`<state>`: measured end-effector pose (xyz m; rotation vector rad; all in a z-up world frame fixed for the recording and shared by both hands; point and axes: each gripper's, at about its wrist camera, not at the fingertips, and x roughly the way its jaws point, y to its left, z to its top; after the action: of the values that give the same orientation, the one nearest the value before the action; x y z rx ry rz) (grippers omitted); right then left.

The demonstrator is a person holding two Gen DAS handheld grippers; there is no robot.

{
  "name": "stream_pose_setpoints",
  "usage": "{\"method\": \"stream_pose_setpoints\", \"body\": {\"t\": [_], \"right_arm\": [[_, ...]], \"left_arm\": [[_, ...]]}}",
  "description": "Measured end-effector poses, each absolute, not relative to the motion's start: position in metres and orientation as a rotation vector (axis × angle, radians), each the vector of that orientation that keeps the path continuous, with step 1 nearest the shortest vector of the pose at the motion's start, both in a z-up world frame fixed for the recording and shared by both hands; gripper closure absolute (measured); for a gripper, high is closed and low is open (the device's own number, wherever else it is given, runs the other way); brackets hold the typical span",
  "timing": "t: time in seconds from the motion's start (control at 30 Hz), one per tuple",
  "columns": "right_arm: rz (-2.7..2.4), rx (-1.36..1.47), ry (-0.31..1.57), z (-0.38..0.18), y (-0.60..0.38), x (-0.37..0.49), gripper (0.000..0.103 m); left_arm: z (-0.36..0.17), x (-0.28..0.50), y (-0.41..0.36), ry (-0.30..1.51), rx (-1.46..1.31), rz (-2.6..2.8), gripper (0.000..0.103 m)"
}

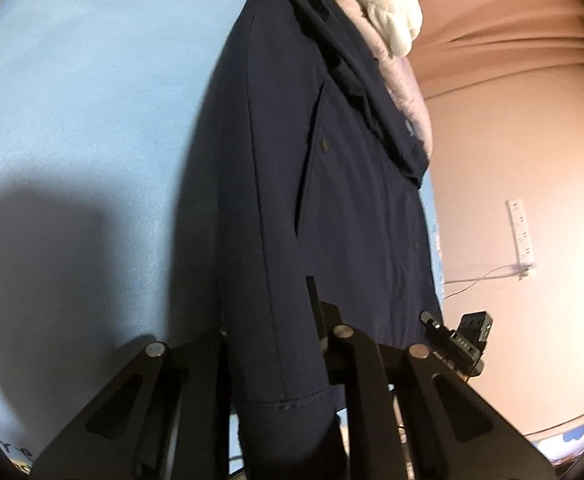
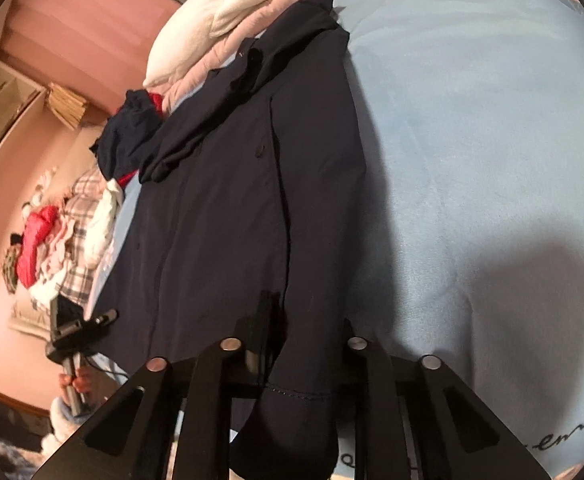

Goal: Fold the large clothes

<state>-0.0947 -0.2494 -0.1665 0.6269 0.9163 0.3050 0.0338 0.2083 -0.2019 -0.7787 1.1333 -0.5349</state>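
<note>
Between the fingers of the left gripper (image 1: 276, 364) lies a sleeve cuff of the dark navy coat (image 1: 332, 184), the fingers drawn narrow and pinching the fabric on both sides. From that cuff the sleeve runs straight ahead of the fingers, alongside the coat's body, which stretches away up the light blue bed sheet (image 1: 84, 112). A snap button (image 1: 325, 144) shows on the coat front, ahead of the fingers and slightly to their right. Beyond the far end of the coat, a cream fleece blanket (image 1: 392, 4) sits on a pale pink quilt (image 1: 408, 92). To the right of the fingers, past the coat's hem, the right gripper (image 1: 432, 320) appears, seen from the side.

In the right wrist view, the right gripper (image 2: 304, 360) has the other sleeve cuff of the coat (image 2: 228, 208) gathered between its fingers, which stand narrow and clamped on the cloth. The sleeve again leads forward from the fingers, with the bed sheet (image 2: 472, 140) spreading to their right. To the left of the fingers, a hand (image 2: 74, 384) holds the left gripper (image 2: 108, 316) at the coat's edge. Farther left and ahead, a heap of mixed clothes (image 2: 60, 240) rests near the pink wall (image 2: 72, 20), and a dark garment with red trim (image 2: 132, 136) lies just beside the coat's shoulder.
</note>
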Motion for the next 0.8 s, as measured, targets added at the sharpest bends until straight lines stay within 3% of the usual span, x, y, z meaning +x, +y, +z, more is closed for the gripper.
{"method": "stream_pose_setpoints", "body": {"t": [0.2, 0.8], "right_arm": [[0.366, 0.644, 0.809, -0.142, -0.246, -0.096, 0.094], [0.43, 0.607, 0.626, -0.103, -0.239, -0.106, 0.096]], "left_arm": [[-0.171, 0.031, 0.201, 1.004, -0.743, -0.593, 0.097], [-0.107, 0.034, 0.183, 0.785, -0.663, -0.64, 0.1]]}}
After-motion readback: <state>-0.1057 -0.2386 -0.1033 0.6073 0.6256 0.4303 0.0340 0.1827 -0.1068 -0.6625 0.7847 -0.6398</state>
